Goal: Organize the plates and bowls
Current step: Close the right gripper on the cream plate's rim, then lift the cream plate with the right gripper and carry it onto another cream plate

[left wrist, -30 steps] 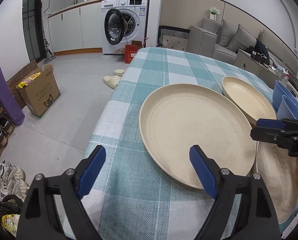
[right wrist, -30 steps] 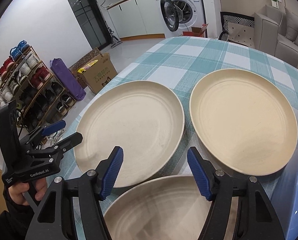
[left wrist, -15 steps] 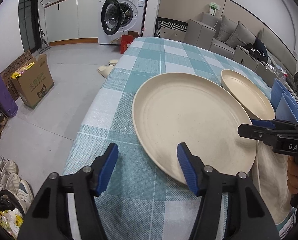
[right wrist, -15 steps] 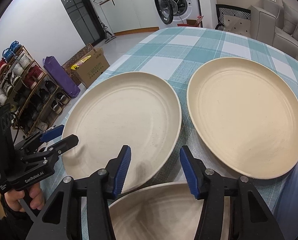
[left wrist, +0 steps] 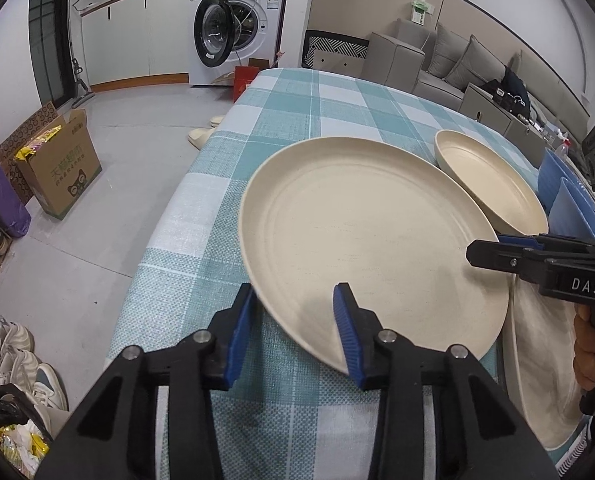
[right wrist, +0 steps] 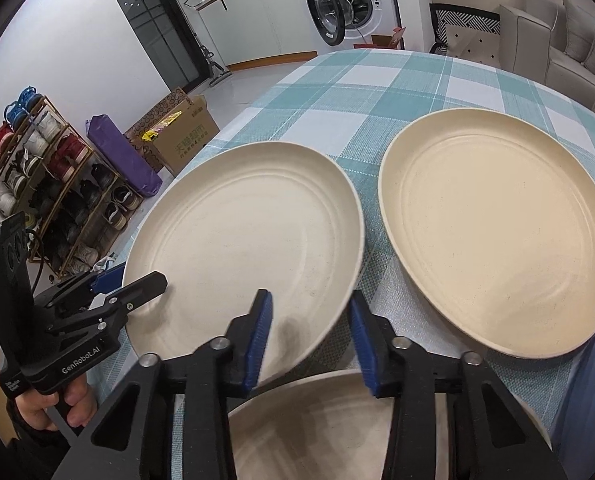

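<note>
A large cream plate (left wrist: 369,236) lies on the teal checked tablecloth (left wrist: 297,120). My left gripper (left wrist: 293,320) straddles its near rim, jaws partly closed but still apart. My right gripper (right wrist: 309,334) straddles the same plate's (right wrist: 241,240) opposite rim, jaws also narrowed and apart. A second cream plate (right wrist: 497,236) lies to the right of it, seen as a deeper dish in the left wrist view (left wrist: 489,176). A third cream plate (right wrist: 329,420) sits under my right gripper.
Blue bowls (left wrist: 565,196) stand at the table's right edge. Beyond the left table edge are a cardboard box (left wrist: 57,168), a shoe rack (right wrist: 37,184) and a washing machine (left wrist: 233,28). A grey sofa (left wrist: 457,64) stands behind.
Both grippers have moved in onto opposite rims of the large plate and narrowed their jaws around it. The plate looks tilted slightly compared with before.
</note>
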Motion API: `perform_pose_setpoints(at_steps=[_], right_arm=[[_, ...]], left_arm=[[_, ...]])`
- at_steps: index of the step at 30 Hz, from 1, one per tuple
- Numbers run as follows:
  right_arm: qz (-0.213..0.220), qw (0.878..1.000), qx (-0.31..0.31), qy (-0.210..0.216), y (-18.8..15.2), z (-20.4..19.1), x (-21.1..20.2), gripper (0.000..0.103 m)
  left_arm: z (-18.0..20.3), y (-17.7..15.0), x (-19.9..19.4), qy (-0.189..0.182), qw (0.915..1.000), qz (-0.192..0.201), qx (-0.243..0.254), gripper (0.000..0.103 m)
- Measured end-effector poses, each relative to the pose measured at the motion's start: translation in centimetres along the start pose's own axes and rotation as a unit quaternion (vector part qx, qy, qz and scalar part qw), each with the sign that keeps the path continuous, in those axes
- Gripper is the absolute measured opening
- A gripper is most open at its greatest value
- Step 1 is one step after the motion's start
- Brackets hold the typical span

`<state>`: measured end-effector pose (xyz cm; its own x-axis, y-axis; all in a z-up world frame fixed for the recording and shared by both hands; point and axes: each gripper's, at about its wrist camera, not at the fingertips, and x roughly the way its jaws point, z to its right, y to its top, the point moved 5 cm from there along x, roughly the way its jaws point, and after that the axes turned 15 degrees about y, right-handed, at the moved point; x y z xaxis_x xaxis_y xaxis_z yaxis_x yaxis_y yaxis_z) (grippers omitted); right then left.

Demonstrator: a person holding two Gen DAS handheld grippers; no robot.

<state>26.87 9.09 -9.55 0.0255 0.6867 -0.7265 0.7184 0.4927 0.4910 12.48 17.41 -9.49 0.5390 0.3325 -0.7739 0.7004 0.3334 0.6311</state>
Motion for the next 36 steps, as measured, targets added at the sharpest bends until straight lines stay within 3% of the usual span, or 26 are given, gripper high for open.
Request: perform_pose_setpoints(at_steps=[11,36], right_arm=[[0.002,1.0,-0.021,-0.021,-0.4,-0.2,0.0,0.022],[0.021,0.999,-0.037,-0.016,-0.6,-1.3,-1.6,0.021]], left_arm=[[-0.3,-0.1,-0.2,0.011,0.9999,0.002,0.003,0.032],[-0.4,0.8,-2.4,0.033,0.9984,0.042,0.016,0.032]])
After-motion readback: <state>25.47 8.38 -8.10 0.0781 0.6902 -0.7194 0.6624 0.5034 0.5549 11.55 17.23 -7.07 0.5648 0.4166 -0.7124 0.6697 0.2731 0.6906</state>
